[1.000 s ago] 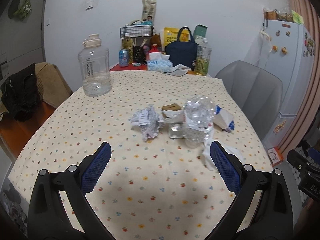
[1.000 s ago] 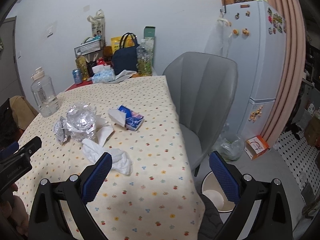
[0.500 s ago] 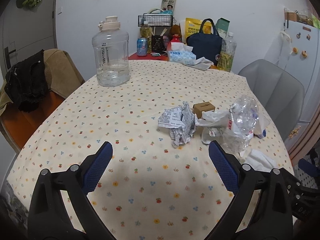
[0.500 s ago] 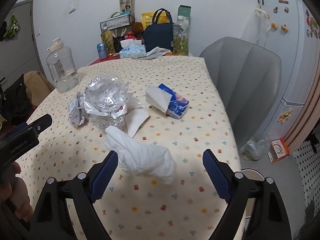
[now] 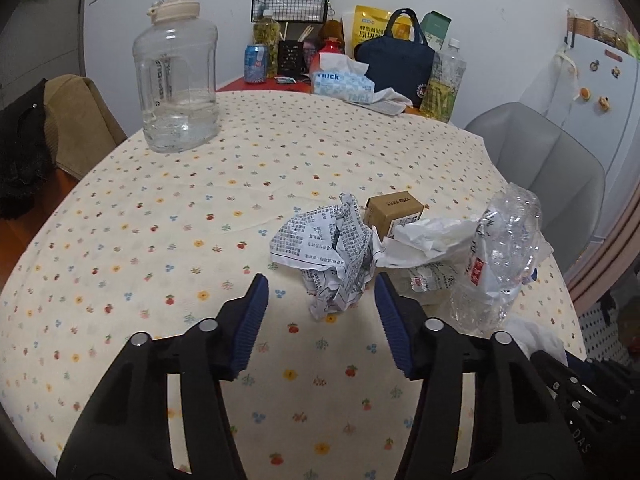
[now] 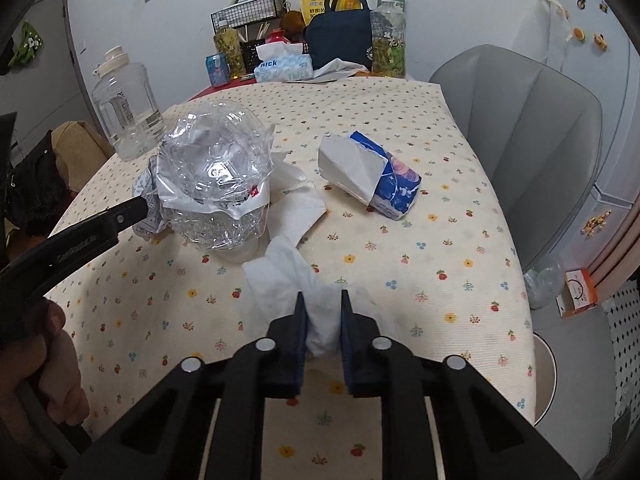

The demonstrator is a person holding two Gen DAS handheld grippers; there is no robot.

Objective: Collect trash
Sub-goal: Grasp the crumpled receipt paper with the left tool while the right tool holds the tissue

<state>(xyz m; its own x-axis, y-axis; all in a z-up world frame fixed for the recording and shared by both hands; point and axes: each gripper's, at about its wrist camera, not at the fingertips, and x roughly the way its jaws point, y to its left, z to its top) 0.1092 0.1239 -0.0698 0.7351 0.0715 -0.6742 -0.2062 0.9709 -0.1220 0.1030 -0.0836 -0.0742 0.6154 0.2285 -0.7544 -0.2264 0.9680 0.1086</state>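
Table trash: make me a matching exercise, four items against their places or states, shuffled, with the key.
Items
1. white tissue
2. crumpled printed paper
3. crushed clear bottle
4. small brown box

Places or states
A. between the left gripper's open pads, not pressed
B. just beyond the printed paper, on the tablecloth
C. pinched in the right gripper
D. on the white scraps, left of the torn blue packet

Pairs: 1-C, 2-A, 3-D, 4-B
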